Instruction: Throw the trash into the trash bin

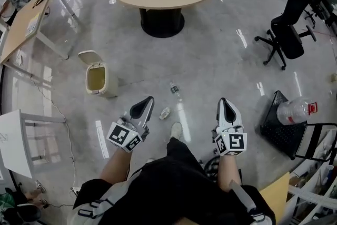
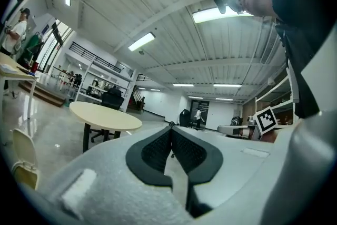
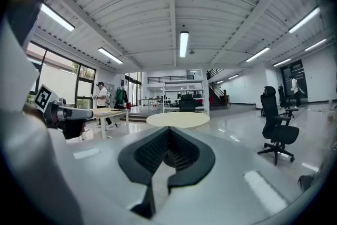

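1. The left claw (image 1: 148,99) is clenched: its dark ribbed pads meet at the tip with nothing between them. The right claw (image 1: 224,101) also looks clenched and empty. Both are carried out in front of the person, pointing roughly level.
2. The trash lies on the glossy grey floor. A small crumpled pale scrap (image 1: 165,113) sits just beside the left claw's tip, on its inner side. A small clear plastic bottle (image 1: 175,90) lies a little further ahead, between the lines of the two claws.
3. The cream plastic trash bin (image 1: 109,84), its flip lid standing open, is ahead and to the outer side of the left claw, well apart from the right one.
4. By my reading, this is the approach step: nothing is picked up yet and neither claw reaches down to the floor.
5. The next move likely calls for spreading one claw's jaws and tipping it down at the floor. The left claw is nearer the scrap. A thin crumpled piece could slip under the pads, so the jaws should straddle it before closing.
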Tool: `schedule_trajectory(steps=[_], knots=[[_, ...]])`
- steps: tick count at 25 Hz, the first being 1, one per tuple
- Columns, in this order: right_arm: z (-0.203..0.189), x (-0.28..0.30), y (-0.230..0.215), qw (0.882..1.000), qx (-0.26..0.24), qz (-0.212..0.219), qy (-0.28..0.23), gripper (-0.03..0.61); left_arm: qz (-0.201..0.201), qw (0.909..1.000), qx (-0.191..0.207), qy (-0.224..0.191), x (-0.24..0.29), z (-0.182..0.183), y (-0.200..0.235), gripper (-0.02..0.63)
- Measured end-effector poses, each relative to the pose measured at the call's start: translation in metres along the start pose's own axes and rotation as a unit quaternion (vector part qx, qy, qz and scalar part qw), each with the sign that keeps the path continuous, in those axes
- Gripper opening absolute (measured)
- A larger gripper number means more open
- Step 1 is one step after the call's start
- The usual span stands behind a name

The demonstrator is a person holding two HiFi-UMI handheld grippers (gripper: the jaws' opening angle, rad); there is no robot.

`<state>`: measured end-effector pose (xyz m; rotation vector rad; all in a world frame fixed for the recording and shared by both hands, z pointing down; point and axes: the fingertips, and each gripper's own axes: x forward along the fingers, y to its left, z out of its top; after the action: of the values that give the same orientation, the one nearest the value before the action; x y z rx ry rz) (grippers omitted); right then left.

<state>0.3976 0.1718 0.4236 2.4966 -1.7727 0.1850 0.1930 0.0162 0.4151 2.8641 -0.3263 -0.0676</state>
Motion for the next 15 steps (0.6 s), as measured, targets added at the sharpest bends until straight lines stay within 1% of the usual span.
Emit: schedule_trajectory(steps=[4, 7, 8, 11, 15], knots=[[-0.008, 0.021, -0.03, 1.0, 0.012, 0.008, 0.016, 0.006, 0.011, 0.9998, 0.004, 0.014, 0.031, -0.007, 0.002, 0.002], [-0.017, 0.039, -0.042, 1.0, 0.0, 0.016, 0.023, 0.006, 0.011, 0.9999, 0.004, 0.013, 0.048, -0.014, 0.008, 0.002], [-0.02, 0.043, -0.044, 1.0, -0.004, 0.016, 0.024, 0.006, 0.013, 0.9997, 0.001, 0.021, 0.051, -0.02, 0.01, 0.002], [-0.037, 0.052, -0.048, 1.0, -0.004, 0.009, 0.03, 0.006, 0.018, 0.9988, -0.012, 0.044, 0.056, -0.043, 0.022, 0.002], [-0.085, 0.062, -0.039, 0.998, 0.013, 0.011, 0.057, 0.006, 0.004, 0.9974, -0.004, 0.072, 0.06, -0.091, 0.038, 0.002]])
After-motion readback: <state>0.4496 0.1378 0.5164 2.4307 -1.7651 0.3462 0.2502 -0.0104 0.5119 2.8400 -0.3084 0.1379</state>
